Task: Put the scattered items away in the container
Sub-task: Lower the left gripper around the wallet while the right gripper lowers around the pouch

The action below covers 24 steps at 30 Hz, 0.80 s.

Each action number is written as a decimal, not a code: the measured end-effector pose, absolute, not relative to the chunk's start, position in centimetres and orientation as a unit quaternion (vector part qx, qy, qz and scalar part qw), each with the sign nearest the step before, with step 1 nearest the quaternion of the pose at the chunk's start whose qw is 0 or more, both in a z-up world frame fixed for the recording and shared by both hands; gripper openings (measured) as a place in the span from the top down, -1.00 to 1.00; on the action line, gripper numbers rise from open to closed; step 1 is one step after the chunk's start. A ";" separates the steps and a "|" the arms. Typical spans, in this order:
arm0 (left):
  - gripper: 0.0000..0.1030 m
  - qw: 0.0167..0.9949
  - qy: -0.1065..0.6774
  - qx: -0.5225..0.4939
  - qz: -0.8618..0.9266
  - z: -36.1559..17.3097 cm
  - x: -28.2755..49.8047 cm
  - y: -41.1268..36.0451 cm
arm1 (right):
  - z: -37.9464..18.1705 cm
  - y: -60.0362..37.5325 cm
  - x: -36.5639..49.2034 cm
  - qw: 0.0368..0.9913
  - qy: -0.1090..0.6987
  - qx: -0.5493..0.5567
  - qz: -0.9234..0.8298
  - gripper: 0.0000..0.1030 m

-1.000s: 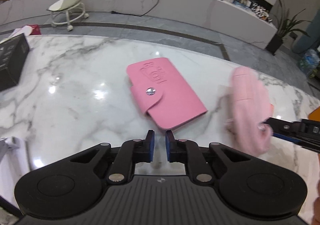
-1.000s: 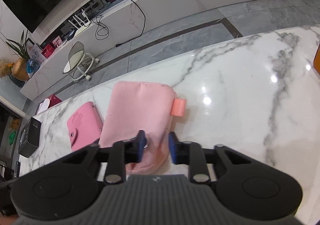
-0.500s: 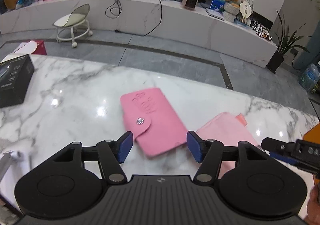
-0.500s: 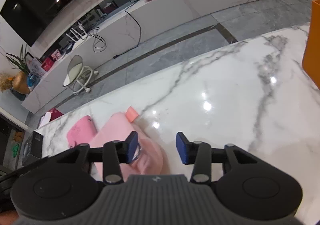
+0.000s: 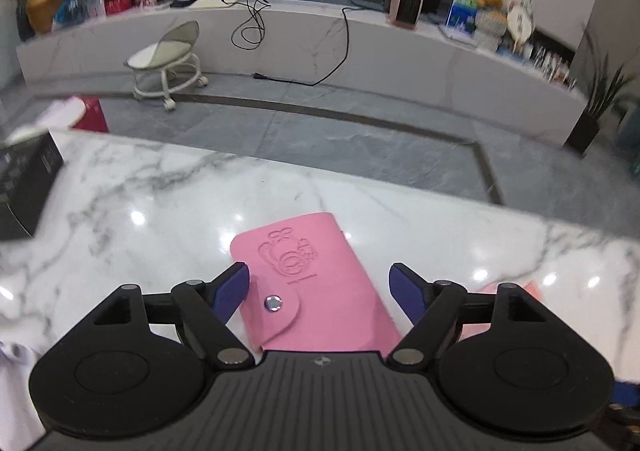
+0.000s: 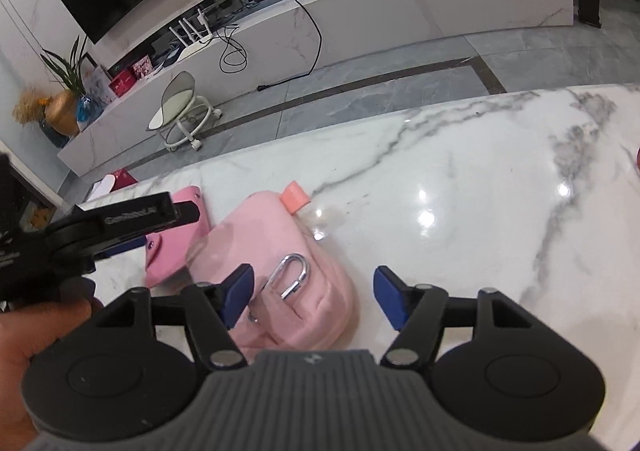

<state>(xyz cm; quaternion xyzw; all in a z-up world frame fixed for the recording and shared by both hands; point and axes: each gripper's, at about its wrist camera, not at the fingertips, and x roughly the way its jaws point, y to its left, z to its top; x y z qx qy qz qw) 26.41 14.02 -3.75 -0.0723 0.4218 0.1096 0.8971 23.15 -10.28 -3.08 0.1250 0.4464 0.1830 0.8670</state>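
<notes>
A pink card wallet [image 5: 316, 287] with a snap button lies flat on the marble table between the fingers of my left gripper [image 5: 319, 285], which is open around it. A soft pink pouch [image 6: 280, 271] with a metal clip and an orange tab lies on the table between the fingers of my right gripper [image 6: 313, 293], which is open and empty. The wallet shows partly in the right wrist view [image 6: 172, 247], behind the left gripper body. A sliver of the pouch shows in the left wrist view [image 5: 520, 289].
A black box [image 5: 24, 187] stands at the table's left edge. A white object [image 5: 12, 355] lies at the near left. The table's far edge [image 5: 360, 175] drops to a grey floor. Something orange-pink [image 6: 637, 159] sits at the far right edge.
Both grippers opened wide. The right gripper let go of the pouch, which now lies on the table. The left gripper moved forward over the wallet.
</notes>
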 end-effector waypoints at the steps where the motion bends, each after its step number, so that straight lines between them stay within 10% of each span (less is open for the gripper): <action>1: -0.85 0.895 0.426 -0.062 0.117 -3.9 26.5 13.8 | -3.1 -10.3 23.2 0.867 0.446 0.124 0.184 -0.34; 24: -0.81 0.882 0.455 -0.098 0.078 -4.8 25.3 14.6 | -3.4 -7.4 22.2 0.879 0.417 0.012 0.232 -0.65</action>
